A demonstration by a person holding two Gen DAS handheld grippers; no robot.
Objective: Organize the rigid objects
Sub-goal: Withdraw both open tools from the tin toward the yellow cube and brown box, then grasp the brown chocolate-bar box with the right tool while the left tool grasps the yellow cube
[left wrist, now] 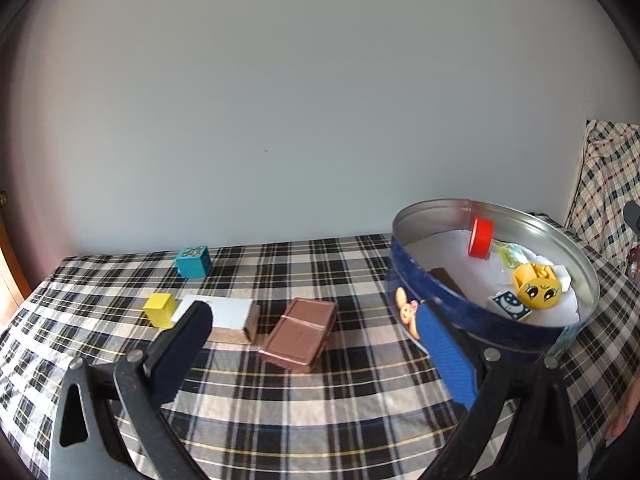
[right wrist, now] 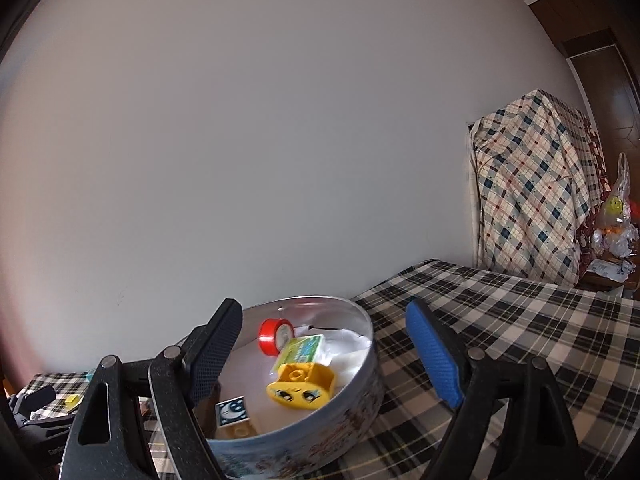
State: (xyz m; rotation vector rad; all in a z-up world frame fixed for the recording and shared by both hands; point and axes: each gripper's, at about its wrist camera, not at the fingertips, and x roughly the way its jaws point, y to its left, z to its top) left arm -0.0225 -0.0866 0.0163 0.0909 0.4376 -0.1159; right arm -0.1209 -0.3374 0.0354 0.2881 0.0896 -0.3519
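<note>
Left wrist: left tool (left wrist: 312, 332) is hanging released over the plaid bench (left wrist: 360, 392), brown case (left wrist: 299, 334) lying between its fingers, white block (left wrist: 228, 318) and yellow cube (left wrist: 161, 310) beside | Right wrist: right tool (right wrist: 324, 344) is gaping, empty, above the tin (right wrist: 352, 404) | red cap (right wrist: 269, 337), yellow face brick (right wrist: 302, 386) sitting inside.

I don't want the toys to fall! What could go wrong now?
1. The brown tin overlaps the white-topped block; grabbing it with the open left gripper might nudge the block into the yellow cube.
2. The red tape roll stands on edge in the round tin; a bump might roll it.
</note>
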